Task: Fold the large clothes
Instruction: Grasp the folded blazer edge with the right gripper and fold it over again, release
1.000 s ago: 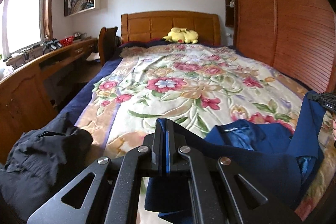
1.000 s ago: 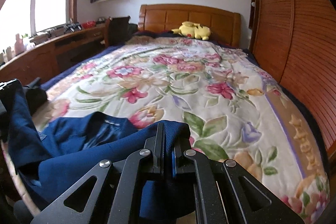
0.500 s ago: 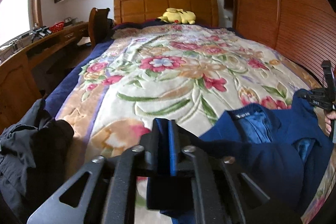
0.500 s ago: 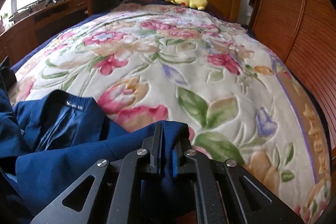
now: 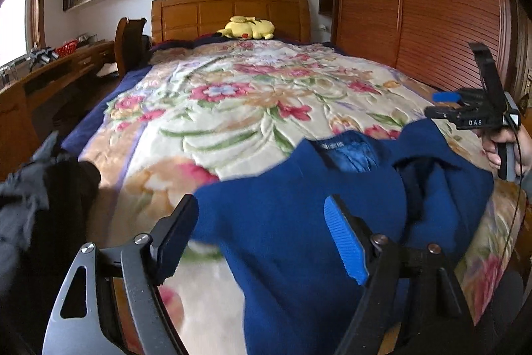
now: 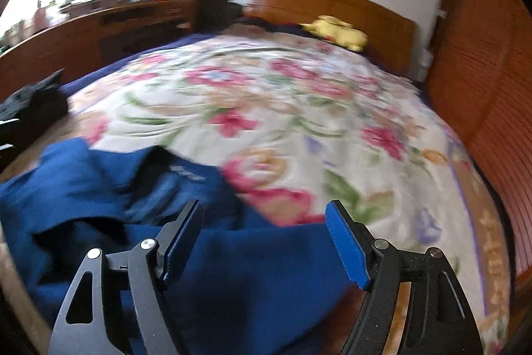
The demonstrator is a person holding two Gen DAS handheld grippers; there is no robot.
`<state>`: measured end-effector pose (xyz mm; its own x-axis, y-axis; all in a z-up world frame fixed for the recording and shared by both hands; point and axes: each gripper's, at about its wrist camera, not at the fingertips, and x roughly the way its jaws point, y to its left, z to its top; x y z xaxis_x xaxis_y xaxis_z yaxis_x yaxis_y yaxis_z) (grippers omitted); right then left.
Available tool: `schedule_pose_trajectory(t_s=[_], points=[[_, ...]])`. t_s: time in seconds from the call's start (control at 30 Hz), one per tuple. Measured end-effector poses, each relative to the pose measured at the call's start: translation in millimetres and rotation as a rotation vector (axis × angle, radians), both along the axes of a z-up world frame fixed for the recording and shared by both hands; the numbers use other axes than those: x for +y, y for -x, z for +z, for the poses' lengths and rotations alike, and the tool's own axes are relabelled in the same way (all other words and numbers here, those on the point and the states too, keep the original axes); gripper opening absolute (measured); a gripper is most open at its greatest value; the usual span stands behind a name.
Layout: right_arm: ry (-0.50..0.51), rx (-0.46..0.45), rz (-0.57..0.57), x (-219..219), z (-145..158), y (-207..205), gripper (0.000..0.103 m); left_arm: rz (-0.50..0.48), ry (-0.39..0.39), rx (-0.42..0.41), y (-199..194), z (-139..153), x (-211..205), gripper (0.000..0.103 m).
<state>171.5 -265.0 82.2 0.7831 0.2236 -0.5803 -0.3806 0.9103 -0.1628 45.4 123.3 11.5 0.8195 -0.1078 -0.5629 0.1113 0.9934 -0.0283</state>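
A dark blue garment (image 5: 299,222) lies spread at the foot of the bed on a floral blanket (image 5: 249,108), its collar and label facing up. My left gripper (image 5: 262,235) is open just above the garment's near left part and holds nothing. My right gripper (image 6: 264,242) is open above the garment (image 6: 232,265) at its near right part and holds nothing. The right gripper also shows in the left wrist view (image 5: 465,112), open, held by a hand at the right edge.
A heap of dark clothes (image 5: 36,195) lies at the bed's near left corner. A yellow plush toy (image 5: 247,27) lies by the wooden headboard (image 5: 229,12). A wooden desk (image 5: 50,69) runs along the left; slatted wardrobe doors (image 5: 432,5) stand at the right.
Both grippers were shut on the blue garment's edge and have opened. The garment has dropped flat on the blanket. The right wrist view is blurred from motion.
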Motion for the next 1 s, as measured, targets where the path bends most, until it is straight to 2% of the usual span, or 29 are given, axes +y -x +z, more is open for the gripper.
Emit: schedule_pose_trajectory(t_s=[0.13, 0.33, 0.57, 0.77, 0.83, 0.9, 0.93, 0.97, 1.0], points=[[-0.006, 0.032, 0.138, 40, -6, 21, 0.077, 0.001, 0.003, 0.028, 17, -17, 0, 0.079], [0.043, 0.093, 0.303, 84, -29, 45, 0.077, 0.014, -0.011, 0.048, 30, -40, 4, 0.079], [0.078, 0.166, 0.392, 91, -43, 45, 0.077, 0.015, 0.011, 0.034, 33, -51, 6, 0.079], [0.121, 0.211, 0.389, 99, -48, 25, 0.077, 0.012, 0.019, 0.032, 34, -58, 8, 0.079], [0.132, 0.221, 0.405, 104, -48, 21, 0.064, 0.01, 0.032, 0.033, 34, -60, 10, 0.079], [0.152, 0.232, 0.439, 111, -50, 20, 0.034, 0.01, 0.042, 0.036, 34, -61, 11, 0.079], [0.17, 0.239, 0.457, 115, -52, 19, 0.026, 0.01, 0.043, 0.036, 34, -61, 11, 0.08], [0.188, 0.241, 0.465, 117, -54, 18, 0.012, 0.011, 0.044, 0.036, 35, -61, 11, 0.08], [0.197, 0.245, 0.473, 119, -55, 14, 0.006, 0.011, 0.045, 0.035, 35, -62, 11, 0.08]])
